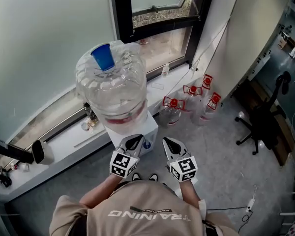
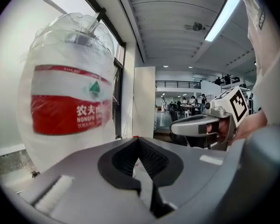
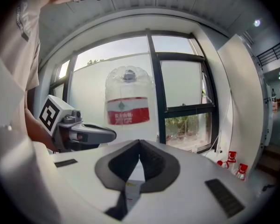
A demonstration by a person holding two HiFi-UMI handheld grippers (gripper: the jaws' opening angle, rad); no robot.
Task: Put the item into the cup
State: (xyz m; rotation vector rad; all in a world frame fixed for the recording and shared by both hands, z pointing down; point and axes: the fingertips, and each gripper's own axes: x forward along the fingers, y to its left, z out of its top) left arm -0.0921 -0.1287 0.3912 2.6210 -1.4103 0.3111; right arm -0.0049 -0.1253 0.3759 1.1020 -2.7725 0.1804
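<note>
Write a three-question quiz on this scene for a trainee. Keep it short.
1. True or false: the blue cup sits on top of the big water jug.
2. What is between the jaws of the right gripper? A: a cup. B: a bottle. C: nothing, and the jaws are closed.
3. How many red-capped bottles stand on the floor by the window?
Key: 1 true; 2 C; 3 four.
</note>
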